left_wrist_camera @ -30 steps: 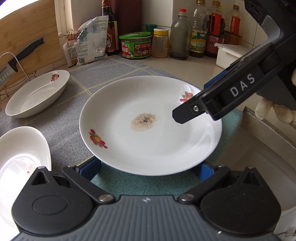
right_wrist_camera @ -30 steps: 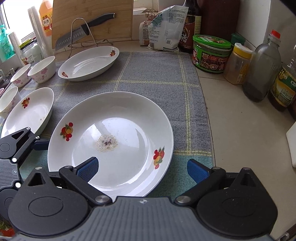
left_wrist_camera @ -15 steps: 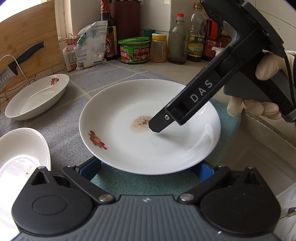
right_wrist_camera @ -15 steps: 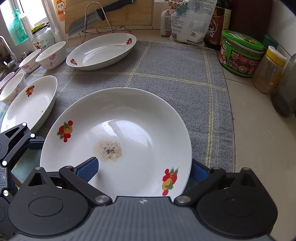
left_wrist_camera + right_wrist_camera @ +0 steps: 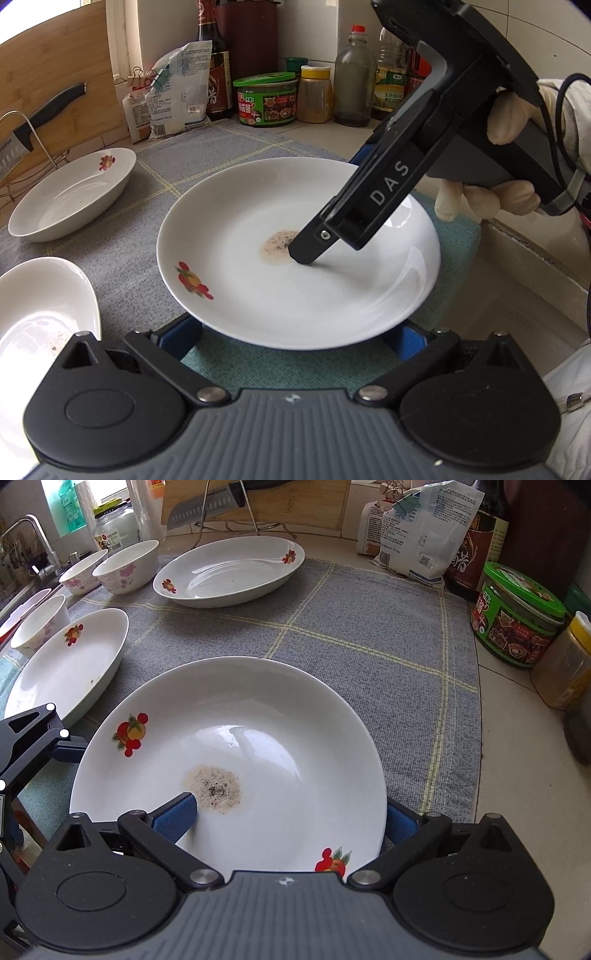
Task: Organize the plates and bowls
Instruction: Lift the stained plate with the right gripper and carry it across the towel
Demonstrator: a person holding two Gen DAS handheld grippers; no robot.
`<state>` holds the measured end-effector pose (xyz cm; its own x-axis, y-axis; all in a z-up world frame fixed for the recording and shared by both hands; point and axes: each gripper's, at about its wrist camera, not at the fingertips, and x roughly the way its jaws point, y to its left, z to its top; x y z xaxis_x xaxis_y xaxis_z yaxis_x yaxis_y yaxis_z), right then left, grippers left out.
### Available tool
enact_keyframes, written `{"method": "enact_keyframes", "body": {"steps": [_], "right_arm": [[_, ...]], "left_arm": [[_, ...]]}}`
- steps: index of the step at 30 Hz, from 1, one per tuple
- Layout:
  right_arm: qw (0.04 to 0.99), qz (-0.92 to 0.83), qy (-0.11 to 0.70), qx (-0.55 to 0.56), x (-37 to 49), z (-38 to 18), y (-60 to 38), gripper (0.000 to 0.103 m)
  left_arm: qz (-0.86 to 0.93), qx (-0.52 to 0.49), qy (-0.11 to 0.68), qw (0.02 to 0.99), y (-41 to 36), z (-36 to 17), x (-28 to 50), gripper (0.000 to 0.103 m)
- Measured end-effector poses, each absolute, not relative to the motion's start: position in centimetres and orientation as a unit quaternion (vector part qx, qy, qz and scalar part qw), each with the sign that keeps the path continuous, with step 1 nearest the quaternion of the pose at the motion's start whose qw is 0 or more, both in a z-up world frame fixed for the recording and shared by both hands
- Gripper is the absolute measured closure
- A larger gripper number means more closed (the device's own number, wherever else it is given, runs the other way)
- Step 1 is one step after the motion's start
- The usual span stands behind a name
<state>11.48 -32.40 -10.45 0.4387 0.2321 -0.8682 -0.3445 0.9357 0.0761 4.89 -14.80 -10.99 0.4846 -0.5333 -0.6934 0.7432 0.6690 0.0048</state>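
Right now the plate rim sits between the right gripper's spread fingers, 1 inside, 1 seemingly underneath; left gripper fingers apart, nearby.

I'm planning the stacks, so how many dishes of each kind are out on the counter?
Round plates: 1
Oval dishes: 2
Small floral bowls: 3
Total: 6
A pale rim at the far left edge may be another dish; I cannot tell.
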Motion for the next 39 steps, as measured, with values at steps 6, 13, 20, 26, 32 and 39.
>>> {"method": "enact_keyframes", "body": {"steps": [6, 13, 20, 26, 32, 39], "right_arm": [[0.84, 0.201, 0.503, -0.037, 11.9, -10.2, -33.1, 0.0], [0.828, 0.249, 0.502, 0.002, 12.9, -9.8, -34.3, 0.0], [0.818, 0.28, 0.502, 0.017, 13.8, -9.8, -34.9, 0.0], [0.812, 0.29, 0.506, 0.021, 14.2, -10.0, -35.0, 0.0], [0.81, 0.291, 0.508, 0.028, 14.3, -10.0, -35.1, 0.0], [0.81, 0.288, 0.51, 0.024, 14.2, -9.9, -35.0, 0.0]], "left_arm": [[-0.379, 0.156, 0.34, 0.846, -14.8, -11.0, 4.9, 0.0], [-0.378, 0.157, 0.342, 0.846, -14.9, -11.0, 4.9, 0.0], [-0.382, 0.167, 0.337, 0.844, -14.9, -10.9, 4.9, 0.0], [-0.384, 0.175, 0.336, 0.842, -15.1, -10.8, 5.0, 0.0], [-0.383, 0.177, 0.342, 0.839, -15.2, -10.7, 5.2, 0.0], [-0.381, 0.181, 0.349, 0.837, -15.5, -10.5, 5.3, 0.001]]}}
